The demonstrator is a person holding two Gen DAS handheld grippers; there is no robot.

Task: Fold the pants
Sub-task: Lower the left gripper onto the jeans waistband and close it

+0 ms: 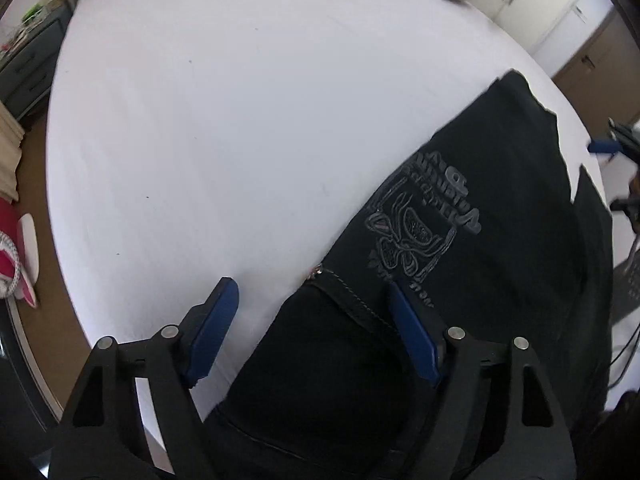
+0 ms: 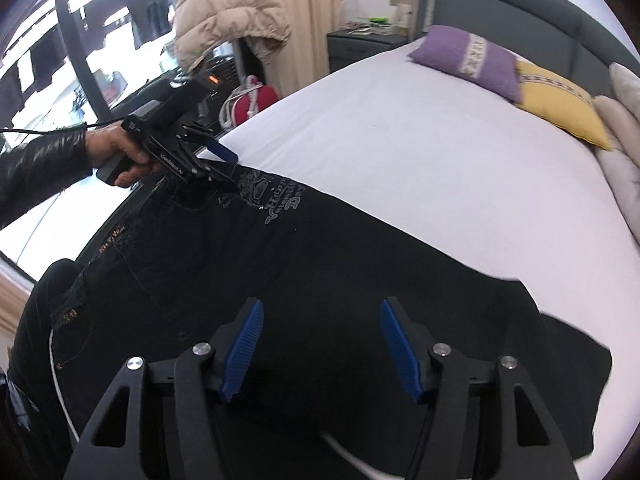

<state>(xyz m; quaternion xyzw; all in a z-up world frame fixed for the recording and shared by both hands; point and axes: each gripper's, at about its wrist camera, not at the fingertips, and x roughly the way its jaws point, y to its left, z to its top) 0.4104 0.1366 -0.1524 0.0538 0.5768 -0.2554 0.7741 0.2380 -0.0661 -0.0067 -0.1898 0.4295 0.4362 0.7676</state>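
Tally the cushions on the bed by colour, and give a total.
Purple cushion: 1
Yellow cushion: 1
Pale cushions: at least 2, cut off at the picture's edge
Total: at least 4

Two close, steeply downward wrist views from opposite ends of shared black pants [image 1: 460, 240] on bed [image 1: 240, 120].

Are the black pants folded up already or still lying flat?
Lying flat: the black pants stretch long across the white bed; no finished fold shows.
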